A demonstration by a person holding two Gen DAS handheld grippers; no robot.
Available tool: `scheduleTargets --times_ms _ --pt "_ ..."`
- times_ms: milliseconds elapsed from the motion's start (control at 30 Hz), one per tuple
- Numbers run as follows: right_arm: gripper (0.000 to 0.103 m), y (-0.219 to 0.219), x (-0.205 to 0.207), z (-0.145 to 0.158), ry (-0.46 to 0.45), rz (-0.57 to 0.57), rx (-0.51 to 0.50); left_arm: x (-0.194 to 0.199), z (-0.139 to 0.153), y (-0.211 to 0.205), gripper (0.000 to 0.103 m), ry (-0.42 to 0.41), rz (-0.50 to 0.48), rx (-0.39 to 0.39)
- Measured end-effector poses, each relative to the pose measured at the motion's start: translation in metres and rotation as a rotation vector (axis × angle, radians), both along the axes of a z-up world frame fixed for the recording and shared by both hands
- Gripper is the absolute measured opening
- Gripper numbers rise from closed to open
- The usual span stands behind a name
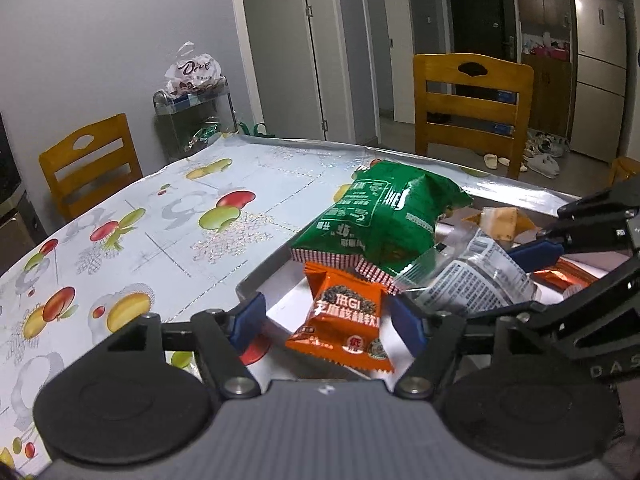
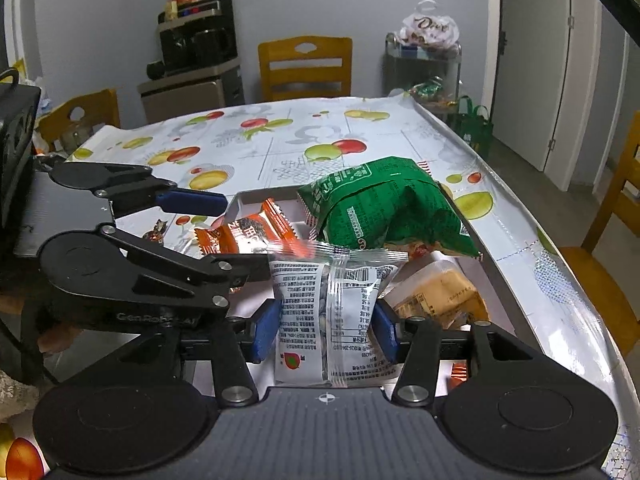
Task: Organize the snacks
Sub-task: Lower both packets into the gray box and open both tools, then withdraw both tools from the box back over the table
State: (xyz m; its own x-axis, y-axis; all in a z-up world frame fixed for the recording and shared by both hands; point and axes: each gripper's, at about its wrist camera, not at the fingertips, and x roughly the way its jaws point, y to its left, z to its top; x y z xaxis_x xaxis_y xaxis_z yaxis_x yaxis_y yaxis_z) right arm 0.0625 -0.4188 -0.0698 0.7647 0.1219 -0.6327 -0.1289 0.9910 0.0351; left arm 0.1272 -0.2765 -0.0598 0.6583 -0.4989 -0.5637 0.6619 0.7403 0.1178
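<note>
Left wrist view: my left gripper [image 1: 326, 320] has its blue pads spread, and the orange snack packet [image 1: 342, 324] lies between them on the white floor of the tray [image 1: 256, 280] with a clear gap to each pad, so nothing is pinched here. Just behind the packet a big green snack bag [image 1: 380, 216] leans over the tray's far side, its striped lower edge touching the orange packet's top. To the right lies a clear packet with printed text [image 1: 476, 276], and past it a yellow wrapped snack [image 1: 500, 220]. My right gripper [image 1: 536, 252] comes in from the right edge over the tray. The tray sits on a table with a fruit-print cloth [image 1: 160, 216], and a wooden chair [image 1: 472, 104] stands behind it. Right wrist view: my right gripper [image 2: 326, 332] has its blue pads pressed against both sides of the clear packet with printed text [image 2: 326, 320], which stands upright between them, so it is pinching that packet. Behind it the green snack bag [image 2: 384, 208] fills the middle of the tray [image 2: 260, 196], the orange snack packet [image 2: 248, 232] lies to its left, and the yellow wrapped snack [image 2: 440, 292] sits to the right. My left gripper [image 2: 236, 232] reaches in from the left with its two arms apart.
</note>
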Motion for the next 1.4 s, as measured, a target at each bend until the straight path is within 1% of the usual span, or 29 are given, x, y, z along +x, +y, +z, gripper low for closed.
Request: scheduleTargets --times_ms 67,167,200,233,300,333,400,433,500,700,867,1100,1233,1333,1400 --pt "0.055 0.001 0.0 0.0 0.001 -0.003 0.003 0.0 0.001 0.003 0.071 0.001 0.004 -0.004" --pt "0.06 0.001 -0.002 0.003 -0.012 -0.006 0.005 -0.003 0.005 0.008 0.079 -0.011 0.019 -0.014" --pt "0.064 0.002 -0.005 0.006 -0.027 -0.007 0.0 -0.004 0.007 0.011 0.083 -0.014 0.025 -0.024" --pt "0.066 0.003 -0.007 0.008 -0.044 -0.009 -0.008 -0.005 0.009 0.013 0.086 -0.016 0.029 -0.035" --pt "0.073 0.003 -0.012 0.011 -0.063 -0.017 -0.022 -0.006 0.013 0.017 0.089 -0.013 0.027 -0.054" --pt "0.075 0.002 -0.014 0.013 -0.07 -0.023 -0.022 -0.007 0.014 0.019 0.09 -0.012 0.026 -0.062" --pt "0.084 0.0 -0.017 0.016 -0.082 -0.04 -0.016 -0.009 0.017 0.022 0.091 -0.016 0.025 -0.074" --pt "0.086 -0.002 -0.019 0.018 -0.087 -0.047 -0.01 -0.01 0.018 0.022 0.092 -0.018 0.025 -0.077" --pt "0.093 -0.005 -0.022 0.02 -0.095 -0.058 0.002 -0.012 0.02 0.024 0.093 -0.021 0.02 -0.084" --pt "0.098 -0.01 -0.029 0.025 -0.105 -0.085 0.011 -0.018 0.023 0.023 0.096 -0.028 -0.002 -0.091" --pt "0.1 -0.013 -0.032 0.029 -0.107 -0.104 0.048 -0.026 0.027 0.027 0.096 -0.036 -0.009 -0.099" --pt "0.103 -0.006 -0.038 0.039 -0.144 -0.125 0.074 -0.044 0.039 0.053 0.096 -0.065 -0.008 -0.123" --pt "0.103 0.002 -0.038 0.045 -0.152 -0.12 0.111 -0.052 0.048 0.082 0.096 -0.098 0.049 -0.135" --pt "0.103 0.009 -0.038 0.05 -0.156 -0.107 0.151 -0.053 0.058 0.116 0.096 -0.108 0.118 -0.158" --pt "0.103 0.015 -0.038 0.053 -0.159 -0.098 0.161 -0.052 0.066 0.143 0.099 -0.116 0.169 -0.185"
